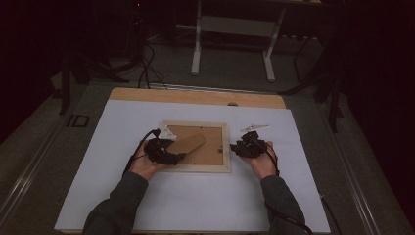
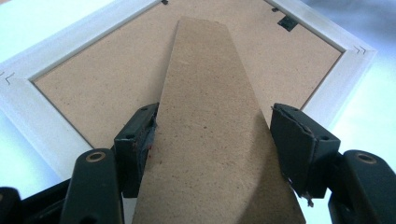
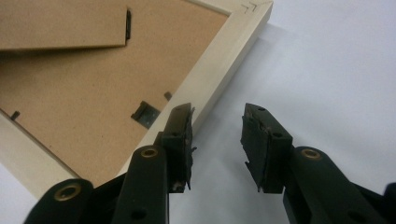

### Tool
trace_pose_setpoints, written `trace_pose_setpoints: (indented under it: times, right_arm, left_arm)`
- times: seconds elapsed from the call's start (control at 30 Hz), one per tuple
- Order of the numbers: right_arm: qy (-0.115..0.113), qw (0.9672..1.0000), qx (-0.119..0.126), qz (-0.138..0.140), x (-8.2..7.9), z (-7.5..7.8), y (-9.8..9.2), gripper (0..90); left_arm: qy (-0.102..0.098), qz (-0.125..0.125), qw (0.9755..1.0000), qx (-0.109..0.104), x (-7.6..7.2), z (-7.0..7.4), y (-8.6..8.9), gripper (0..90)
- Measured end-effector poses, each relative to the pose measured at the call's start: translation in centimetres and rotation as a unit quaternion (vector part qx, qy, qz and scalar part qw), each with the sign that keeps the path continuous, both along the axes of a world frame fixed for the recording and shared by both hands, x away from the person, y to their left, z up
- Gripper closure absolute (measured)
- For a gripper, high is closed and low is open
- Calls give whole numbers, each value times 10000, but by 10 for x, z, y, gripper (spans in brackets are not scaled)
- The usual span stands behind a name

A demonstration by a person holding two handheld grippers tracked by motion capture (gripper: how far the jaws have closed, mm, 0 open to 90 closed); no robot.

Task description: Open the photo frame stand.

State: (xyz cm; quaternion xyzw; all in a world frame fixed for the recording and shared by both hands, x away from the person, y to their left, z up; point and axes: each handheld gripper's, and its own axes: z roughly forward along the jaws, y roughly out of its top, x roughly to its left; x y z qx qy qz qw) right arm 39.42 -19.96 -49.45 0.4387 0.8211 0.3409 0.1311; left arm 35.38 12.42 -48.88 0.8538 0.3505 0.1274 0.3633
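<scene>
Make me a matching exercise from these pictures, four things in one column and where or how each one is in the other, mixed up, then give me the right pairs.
Things:
1. picture frame
2. cardboard stand
3. left gripper
4. right gripper

Places or states:
A. jaws open over bare white table, beside the frame's edge
B. lies face down on the white table
C. jaws either side of the cardboard strip
D. brown strip slanting across the frame's backing board

Pairs: 1-B, 2-D, 3-C, 4-A
</scene>
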Motion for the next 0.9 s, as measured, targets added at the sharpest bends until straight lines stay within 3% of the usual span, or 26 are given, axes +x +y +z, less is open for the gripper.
trace_pose_setpoints:
  times: [0.43,0.53,0.9]
  right_arm:
    - [-7,9997,236,-45,6,9,-2,585]
    - [74,9991,414,-59,9,10,-4,563]
    - [114,9979,625,-136,15,11,-1,544]
  left_arm:
    - [-502,9,9987,121,-15,5,-4,369]
    - [-628,5,9978,191,-19,5,-5,368]
    - [-966,17,9949,302,-29,6,-9,367]
